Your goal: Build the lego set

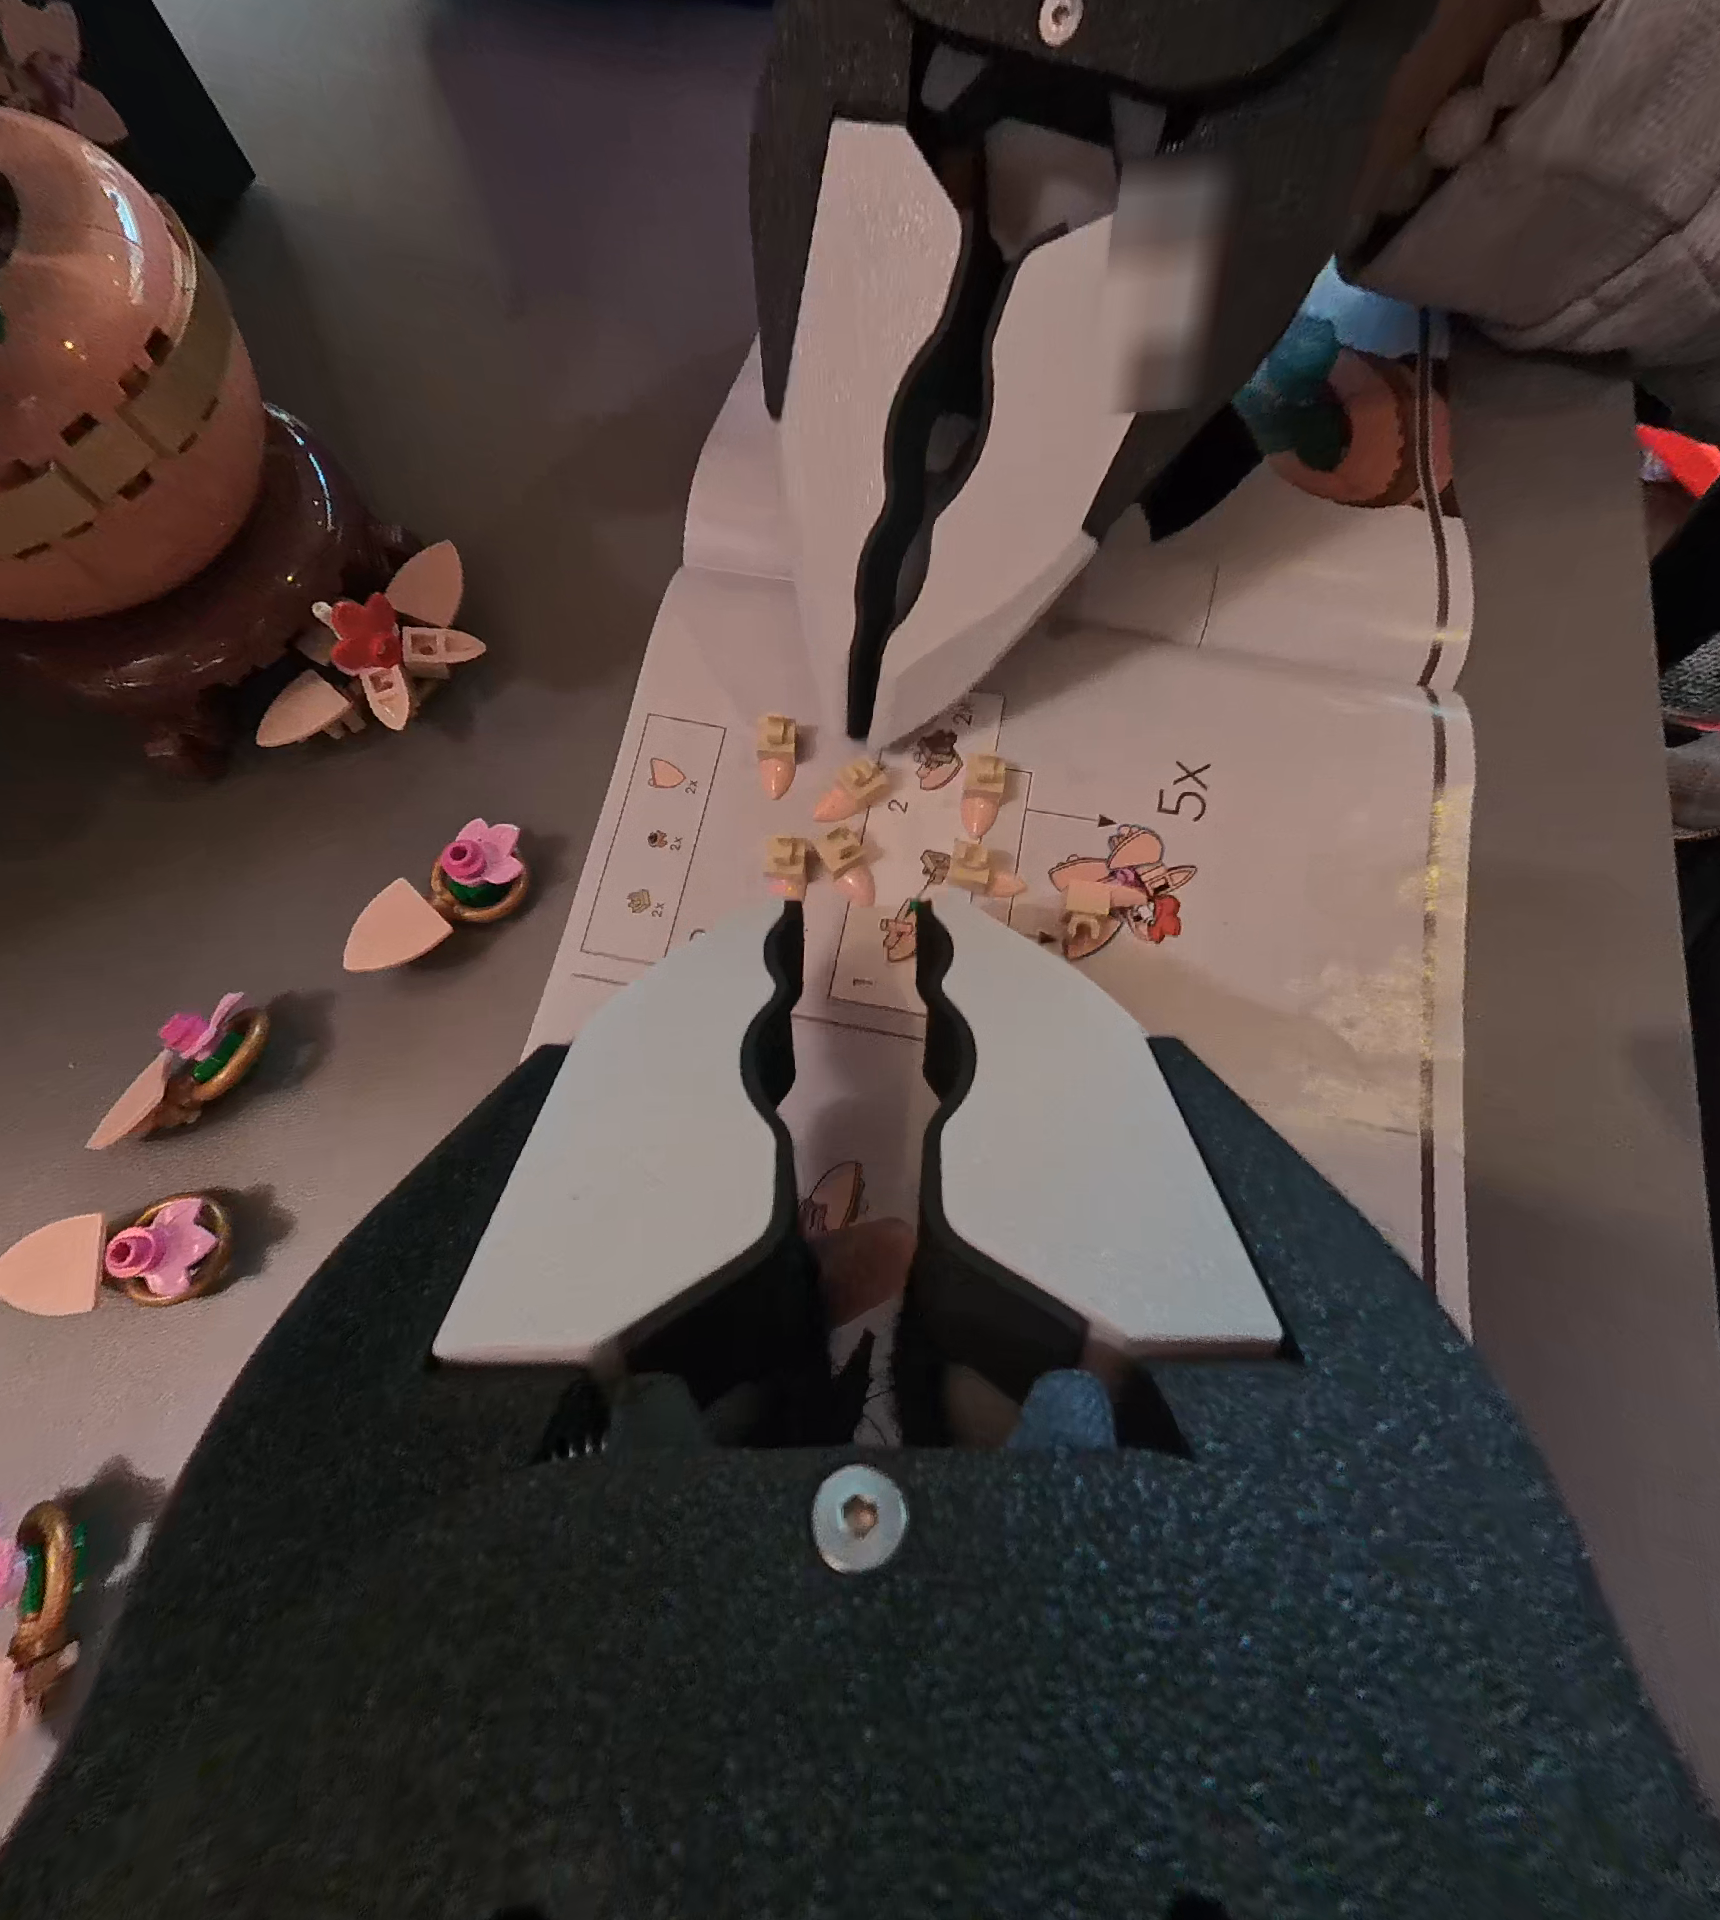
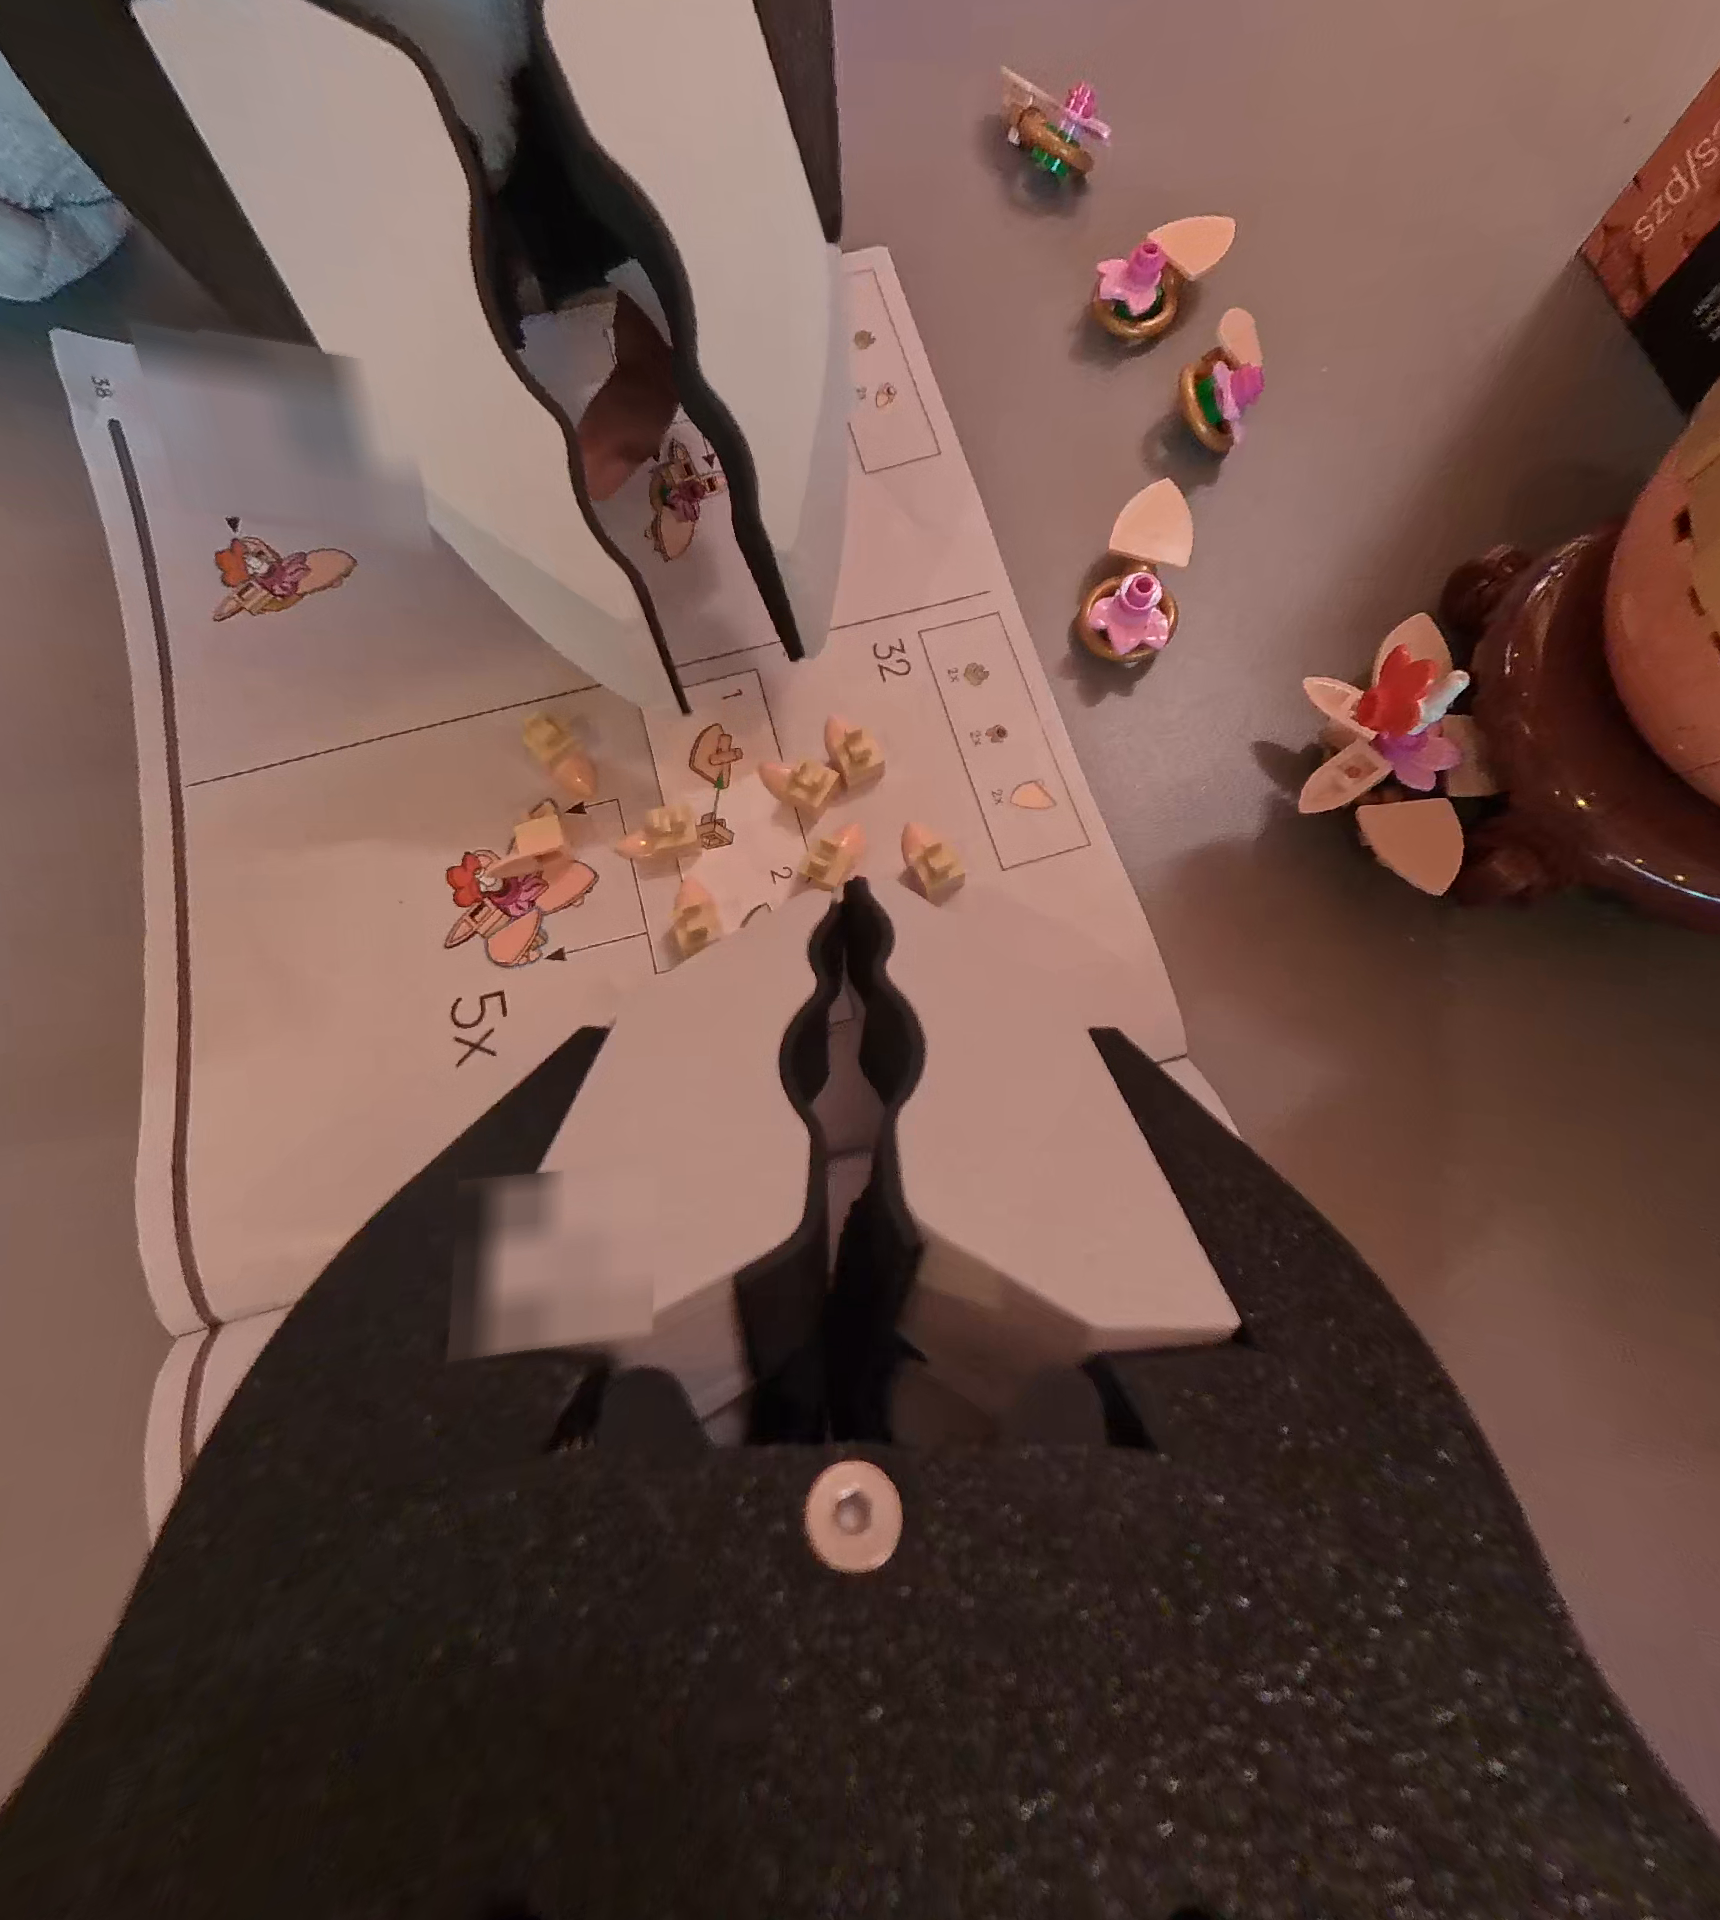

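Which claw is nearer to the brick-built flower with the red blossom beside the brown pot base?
Left. The left claw is open over the booklet, nearer the red-blossom flower; the right claw, shut, lies slightly farther across the small pieces.

1. The open instruction booklet [image 1: 1251, 727] is strewn at its middle with small tan-and-peach pieces [image 1: 877, 831], which lie between the two claw tips.
2. The left claw [image 1: 856, 909] is held parted; the right claw [image 2: 851, 888] is pressed shut on nothing.
3. One side of the desk [image 1: 523, 312] is blocked by a brick-built pot [image 1: 87, 436] and a row of pink flower assemblies [image 1: 170, 1247].
4. Bare paper is left toward the booklet's outer edge.
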Motion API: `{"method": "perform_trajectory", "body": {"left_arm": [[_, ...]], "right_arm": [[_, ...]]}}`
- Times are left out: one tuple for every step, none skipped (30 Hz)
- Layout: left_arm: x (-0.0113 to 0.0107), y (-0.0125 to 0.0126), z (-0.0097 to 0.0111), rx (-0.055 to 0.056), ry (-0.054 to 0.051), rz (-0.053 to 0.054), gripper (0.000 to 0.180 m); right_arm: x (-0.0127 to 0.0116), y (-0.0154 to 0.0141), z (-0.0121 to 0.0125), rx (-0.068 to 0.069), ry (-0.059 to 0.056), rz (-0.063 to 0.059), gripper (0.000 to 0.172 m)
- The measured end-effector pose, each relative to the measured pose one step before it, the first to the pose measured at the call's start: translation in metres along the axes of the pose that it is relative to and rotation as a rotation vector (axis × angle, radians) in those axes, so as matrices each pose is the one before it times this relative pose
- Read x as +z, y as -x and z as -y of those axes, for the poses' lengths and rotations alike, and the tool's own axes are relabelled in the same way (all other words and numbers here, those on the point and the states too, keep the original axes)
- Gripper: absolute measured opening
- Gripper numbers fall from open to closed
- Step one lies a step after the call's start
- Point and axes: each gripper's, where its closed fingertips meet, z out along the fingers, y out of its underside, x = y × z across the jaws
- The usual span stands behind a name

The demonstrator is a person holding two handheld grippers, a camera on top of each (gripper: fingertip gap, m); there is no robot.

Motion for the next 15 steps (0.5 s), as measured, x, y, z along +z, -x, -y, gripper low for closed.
{"method": "perform_trajectory", "body": {"left_arm": [[-0.00189,0.00153,-0.00141,0.005,0.0068,0.0077,0.021],[-0.00271,0.00317,-0.00104,0.0017,0.0024,0.0165,0.022],[-0.00336,0.00422,-0.00034,-0.0045,-0.0033,0.0208,0.023],[-0.00348,0.005,0.0001,-0.0119,-0.0082,0.0224,0.025],[-0.00316,0.00584,0.00049,-0.0194,-0.0122,0.0249,0.028],[-0.0028,0.00628,0.00083,-0.0241,-0.0143,0.0256,0.032],[-0.00259,0.00611,0.00138,-0.0262,-0.0185,0.023,0.036],[-0.00273,0.00629,0.00267,-0.0272,-0.0264,0.0241,0.042],[-0.00322,0.00682,0.00406,-0.0252,-0.0347,0.0277,0.045],[-0.00375,0.00648,0.00593,-0.019,-0.0447,0.0273,0.05],[-0.00419,0.00568,0.00767,-0.0095,-0.056,0.0251,0.057],[-0.00447,0.00511,0.00895,0.0003,-0.0667,0.0225,0.067],[-0.00431,0.00582,0.01025,0.004,-0.0758,0.0285,0.078],[-0.00406,0.00711,0.01092,0.0019,-0.0808,0.0354,0.087],[-0.0034,0.00611,0.0105,-0.0029,-0.0771,0.0257,0.092]], "right_arm": [[-0.00153,-0.00132,0.00003,0.0046,-0.0025,-0.0036,0.0],[-0.00183,-0.00172,0.0009,0.0043,-0.0092,-0.0048,0.0],[-0.00186,-0.00231,0.00189,0.0079,-0.0157,-0.0095,0.0],[-0.00171,-0.00218,0.00253,0.0089,-0.0203,-0.0076,0.003],[-0.00127,-0.0017,0.00279,0.0079,-0.0216,-0.0049,0.009],[-0.00111,-0.0017,0.00244,0.0056,-0.0197,-0.0065,0.014],[-0.00092,-0.00221,0.00191,0.0036,-0.0152,-0.0115,0.018],[-0.00097,-0.00338,0.00194,0.0035,-0.0142,-0.02,0.023],[-0.00115,-0.00375,0.00245,0.0022,-0.0171,-0.0232,0.027],[-0.00164,-0.00257,0.00349,-0.0028,-0.0244,-0.0172,0.031],[-0.00194,-0.00209,0.00466,-0.0056,-0.0335,-0.0145,0.032],[-0.00241,-0.00215,0.00569,-0.0064,-0.0409,-0.0154,0.034],[-0.00254,-0.00166,0.00656,-0.0075,-0.0472,-0.0113,0.036],[-0.00274,-0.00127,0.00742,-0.0075,-0.0529,-0.008,0.039],[-0.0032,-0.00044,0.00889,-0.0081,-0.061,-0.0043,0.04]]}}
